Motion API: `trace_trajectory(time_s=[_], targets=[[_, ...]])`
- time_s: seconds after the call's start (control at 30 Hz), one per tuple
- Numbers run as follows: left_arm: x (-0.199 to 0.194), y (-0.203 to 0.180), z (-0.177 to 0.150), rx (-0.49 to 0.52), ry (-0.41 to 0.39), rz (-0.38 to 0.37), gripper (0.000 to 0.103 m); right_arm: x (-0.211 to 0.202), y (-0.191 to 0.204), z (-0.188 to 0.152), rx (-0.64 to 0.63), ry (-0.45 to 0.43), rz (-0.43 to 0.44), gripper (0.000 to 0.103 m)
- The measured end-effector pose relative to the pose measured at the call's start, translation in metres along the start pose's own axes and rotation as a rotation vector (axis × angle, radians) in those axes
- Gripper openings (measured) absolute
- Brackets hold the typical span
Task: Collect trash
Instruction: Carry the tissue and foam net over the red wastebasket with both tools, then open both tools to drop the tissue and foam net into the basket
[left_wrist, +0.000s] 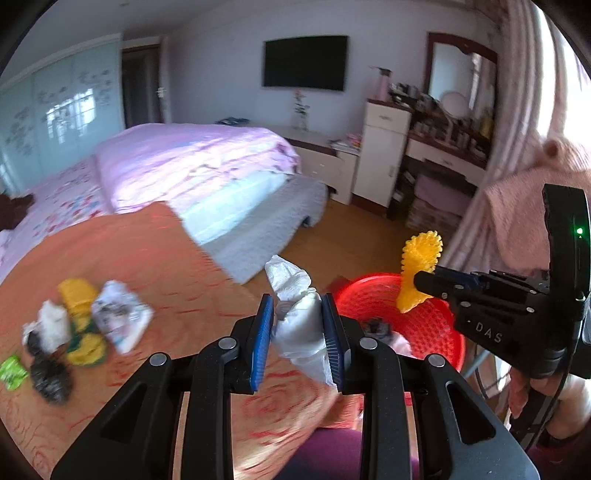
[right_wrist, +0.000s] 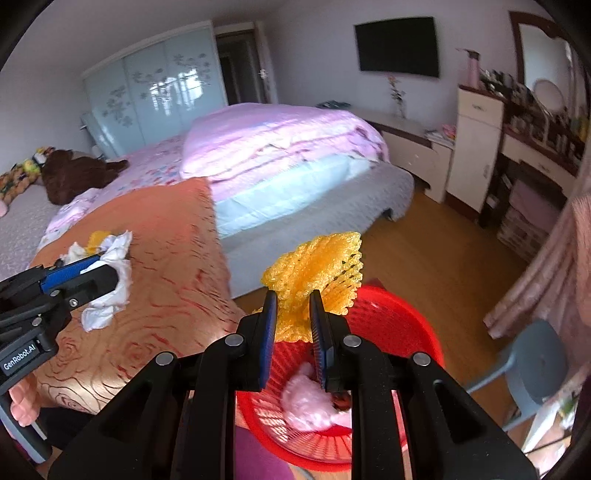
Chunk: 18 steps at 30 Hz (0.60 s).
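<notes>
My left gripper (left_wrist: 298, 310) is shut on a crumpled white tissue (left_wrist: 295, 325), held over the edge of the orange-covered table (left_wrist: 155, 258). In the right wrist view that gripper (right_wrist: 110, 275) and its tissue (right_wrist: 110, 295) show at the left. My right gripper (right_wrist: 293, 299) is shut on a yellow foam net (right_wrist: 317, 266), held above the red basket (right_wrist: 399, 325). From the left wrist view the right gripper (left_wrist: 419, 280) holds the net (left_wrist: 419, 266) over the basket (left_wrist: 421, 325). Pink and dark trash lies inside the basket. More scraps (left_wrist: 77, 317) lie on the table at the left.
A bed with a pink quilt (left_wrist: 192, 162) stands behind the table. A low cabinet and a cluttered dresser (left_wrist: 443, 147) line the far wall on a wooden floor. A grey-blue stool (right_wrist: 532, 362) stands right of the basket, and a pink curtain (right_wrist: 546, 266) hangs beyond it.
</notes>
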<state>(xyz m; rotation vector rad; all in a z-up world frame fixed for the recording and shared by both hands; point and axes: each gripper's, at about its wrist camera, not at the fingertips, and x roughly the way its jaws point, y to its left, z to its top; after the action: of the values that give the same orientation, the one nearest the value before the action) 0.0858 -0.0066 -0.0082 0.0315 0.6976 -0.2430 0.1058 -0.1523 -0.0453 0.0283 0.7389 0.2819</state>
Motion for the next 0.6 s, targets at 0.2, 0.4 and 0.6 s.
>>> trace_trajectory(time_s=[0.2,0.4,0.6], targets=[[0.029,-0.028,0.001,0.042,0.06,-0.066,0.026,0.006,-0.032,-0.012,0.085,0.032,-0.01,0.018],[0.056,-0.047,0.0,0.071,0.116,-0.1,0.026,0.021,-0.048,-0.019,0.145,0.085,-0.012,0.019],[0.071,-0.057,-0.004,0.084,0.154,-0.127,0.027,0.026,-0.056,-0.023,0.18,0.109,-0.011,0.02]])
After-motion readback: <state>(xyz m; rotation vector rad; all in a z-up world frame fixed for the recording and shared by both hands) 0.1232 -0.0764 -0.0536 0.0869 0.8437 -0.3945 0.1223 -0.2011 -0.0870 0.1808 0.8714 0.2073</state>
